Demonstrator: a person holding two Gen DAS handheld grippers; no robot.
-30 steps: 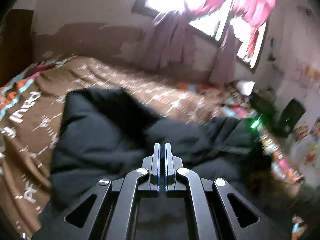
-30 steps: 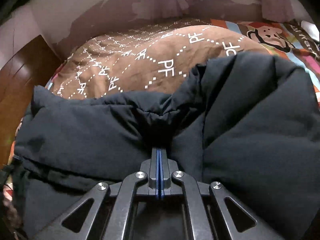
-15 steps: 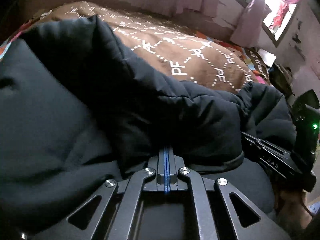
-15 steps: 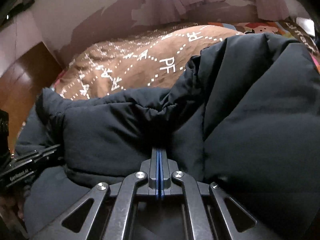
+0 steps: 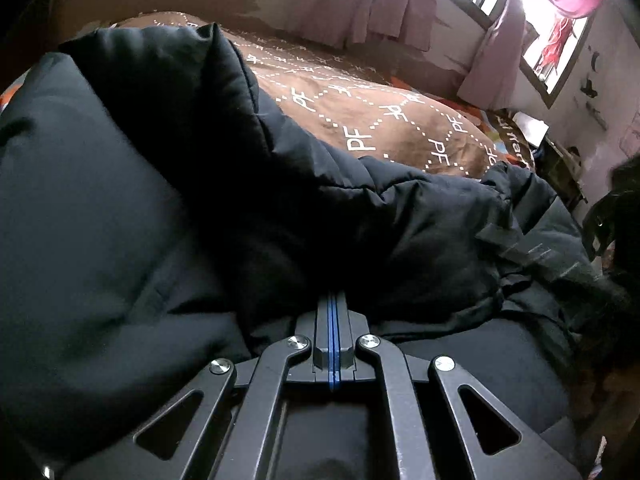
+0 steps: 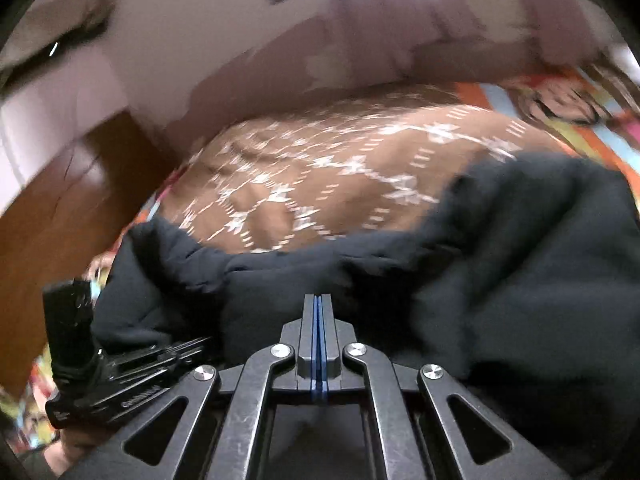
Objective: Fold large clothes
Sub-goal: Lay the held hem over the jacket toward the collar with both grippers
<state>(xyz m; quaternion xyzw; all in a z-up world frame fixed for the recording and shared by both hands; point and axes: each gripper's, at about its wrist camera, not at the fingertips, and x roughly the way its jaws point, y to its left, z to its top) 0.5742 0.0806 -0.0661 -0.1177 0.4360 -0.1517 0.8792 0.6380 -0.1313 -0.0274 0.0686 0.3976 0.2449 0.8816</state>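
Observation:
A large puffy black jacket (image 5: pixel 120 208) lies bunched on a bed with a brown patterned blanket (image 5: pixel 384 120). My left gripper (image 5: pixel 333 300) is shut, its fingertips buried in a fold of the jacket. My right gripper (image 6: pixel 317 304) is shut, its tips against the jacket (image 6: pixel 520 248), whose edge they seem to pinch; this view is motion-blurred. The left gripper also shows at the lower left of the right wrist view (image 6: pixel 132 376), pressed into the jacket's left end.
A wooden headboard or door (image 6: pixel 60 216) stands left of the bed. Purple curtains (image 5: pixel 376 0) and a bright window (image 5: pixel 560 32) are behind it. A colourful cartoon sheet (image 6: pixel 568 100) covers the bed's right side. Clutter (image 5: pixel 560 160) sits by the right wall.
Both grippers stayed shut on the jacket. The left one dropped low and drew the fabric in. The right view has tilted upward and the two grippers have come closer together.

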